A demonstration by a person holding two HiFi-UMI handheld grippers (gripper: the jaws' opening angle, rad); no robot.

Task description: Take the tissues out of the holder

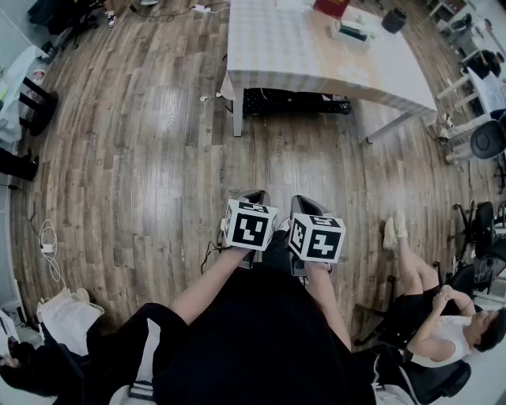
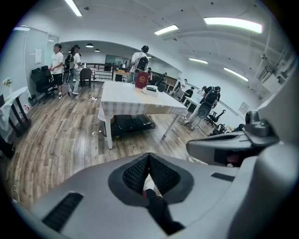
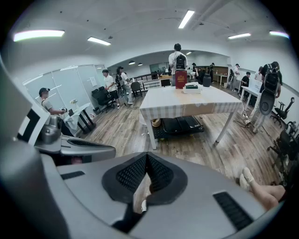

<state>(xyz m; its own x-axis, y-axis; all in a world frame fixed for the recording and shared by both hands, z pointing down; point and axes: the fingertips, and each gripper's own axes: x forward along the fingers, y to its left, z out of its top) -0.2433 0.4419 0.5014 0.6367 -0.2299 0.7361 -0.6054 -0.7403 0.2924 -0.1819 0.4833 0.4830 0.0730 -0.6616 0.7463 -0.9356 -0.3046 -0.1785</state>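
Wide open wood floor [image 1: 158, 158] btw me and the desk [image 1: 277, 55], nothing in the way straight ahead. Desk's near half is bare cloth. Stuff sits only at the far end: red box [image 1: 332, 6], a white-green thing [image 1: 352, 32] and a black container [image 1: 393, 20]. Under the desk a black case [image 1: 292, 103] fills the space btw the legs. Right side is tight: seated person [image 1: 431, 316] w/ feet [image 1: 393, 229] out on the floor, plus chairs [image 1: 484, 138]. Left has cables [image 1: 47, 245] and a white bag [image 1: 67, 312] (both off at the edge). Left tool [image 1: 254, 193] and right tool [image 1: 307, 199] sit just beside each other, barely a gap.
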